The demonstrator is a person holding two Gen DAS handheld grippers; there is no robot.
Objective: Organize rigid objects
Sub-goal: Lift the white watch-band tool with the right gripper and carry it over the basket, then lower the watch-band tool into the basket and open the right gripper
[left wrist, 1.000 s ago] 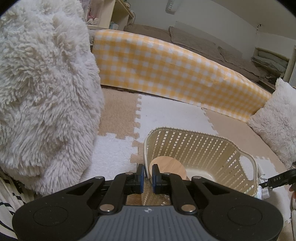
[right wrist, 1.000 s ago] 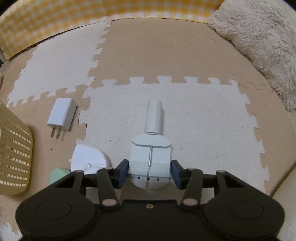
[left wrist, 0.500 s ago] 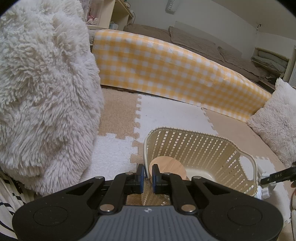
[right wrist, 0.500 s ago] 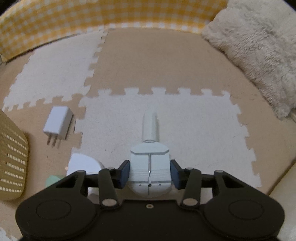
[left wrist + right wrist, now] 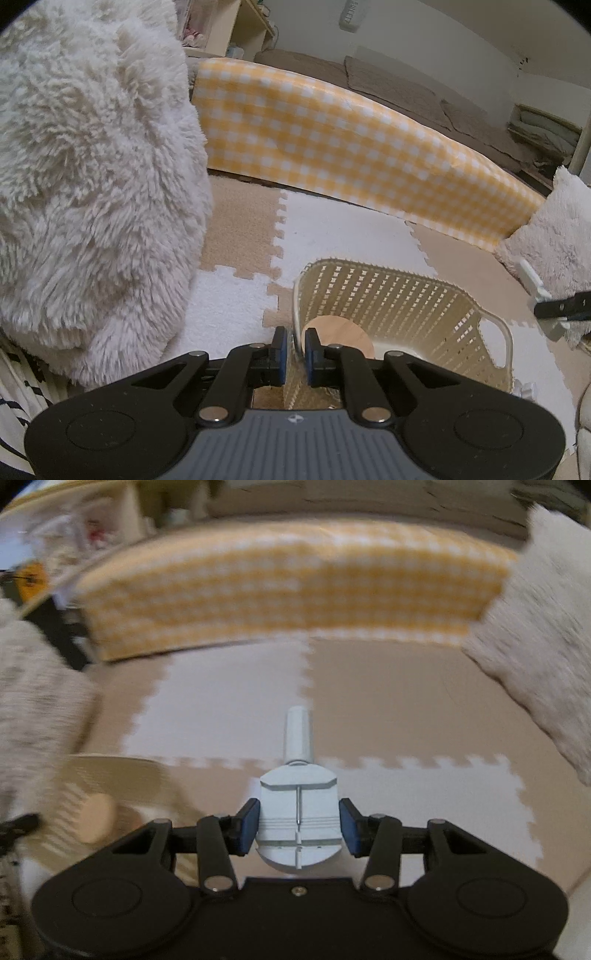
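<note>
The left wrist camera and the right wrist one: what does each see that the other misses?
Only the left view shows the left hand-held gripper pinching the basket rim, plus a big fluffy cushion beside it. Only the right view shows the right hand-held gripper closed on a white tool seen from above, clear of the floor mat. Both show the basket with a wooden disc inside and the yellow checked bolster.

Your left wrist camera sits low and close behind the cream perforated plastic basket (image 5: 402, 317), facing the yellow-and-white checked padded barrier (image 5: 332, 147). Your right wrist camera, blurred, faces the same barrier (image 5: 295, 587) from farther back; both share the basket (image 5: 110, 794) and the beige-and-white foam puzzle floor mat (image 5: 340, 236).
</note>
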